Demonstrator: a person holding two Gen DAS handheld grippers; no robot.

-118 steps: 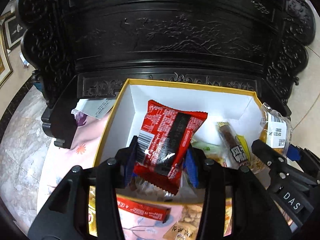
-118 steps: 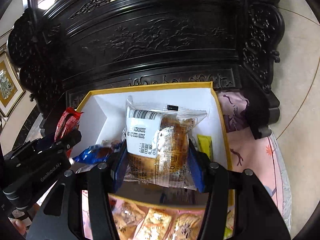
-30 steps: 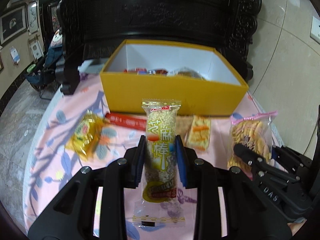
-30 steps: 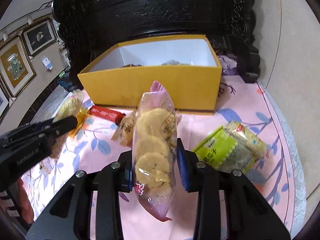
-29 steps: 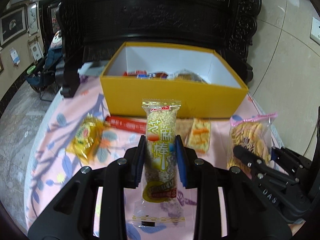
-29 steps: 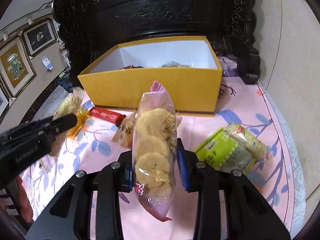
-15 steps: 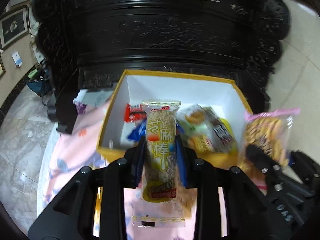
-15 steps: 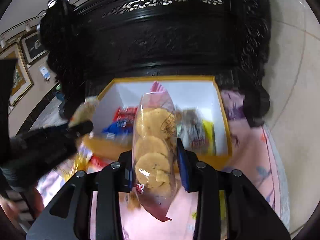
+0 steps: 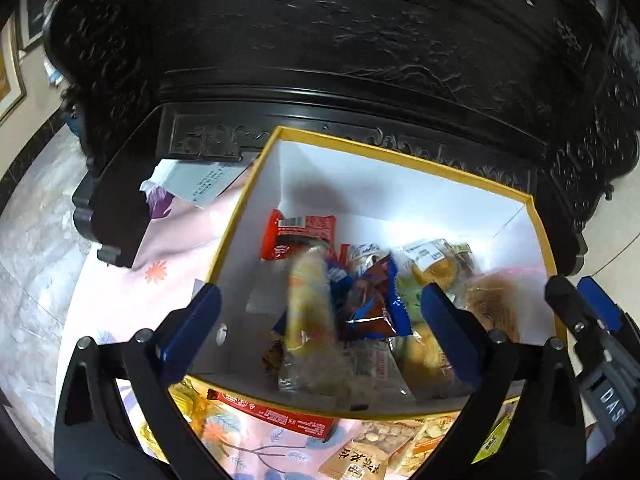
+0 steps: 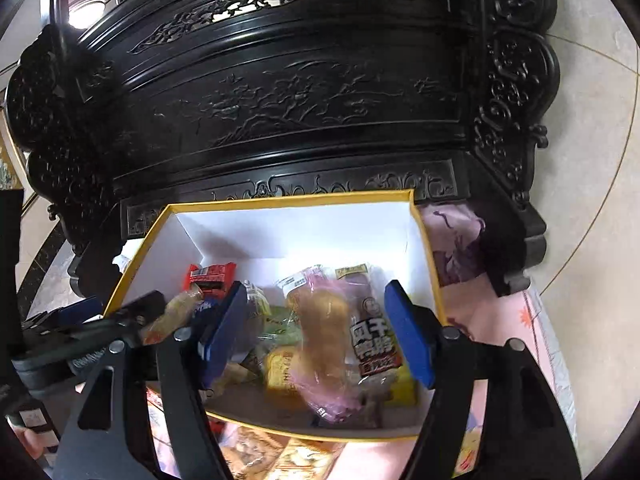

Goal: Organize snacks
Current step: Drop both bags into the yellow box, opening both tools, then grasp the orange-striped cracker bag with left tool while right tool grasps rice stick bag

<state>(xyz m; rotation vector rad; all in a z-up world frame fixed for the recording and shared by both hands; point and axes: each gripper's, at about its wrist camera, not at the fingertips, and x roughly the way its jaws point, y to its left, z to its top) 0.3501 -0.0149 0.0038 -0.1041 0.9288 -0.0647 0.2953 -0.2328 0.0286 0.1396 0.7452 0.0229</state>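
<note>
The yellow box [image 9: 400,156] with white walls lies right under both grippers and holds several snack packets, among them a red one [image 9: 300,236] and a blue one [image 9: 372,300]. My left gripper [image 9: 320,324] is opening, its jaws wide. A blurred sesame stick packet [image 9: 310,312] drops free between them into the box, and no pad touches it. My right gripper [image 10: 316,332] is opening too. A pink bag of round cookies [image 10: 324,336], also blurred, falls loose between its blue pads onto the packets.
A tall, dark carved wooden cabinet [image 10: 304,112] stands right behind the box. On the pink floral tablecloth [image 9: 132,280] in front of the box lie a red bar [image 9: 276,416] and a peanut packet [image 9: 360,456]. A paper slip [image 9: 192,180] lies left of the box.
Both grippers came forward over the box and spread their jaws. The sesame stick left the left jaws and the cookie bag left the right jaws, and both are dropping into the box.
</note>
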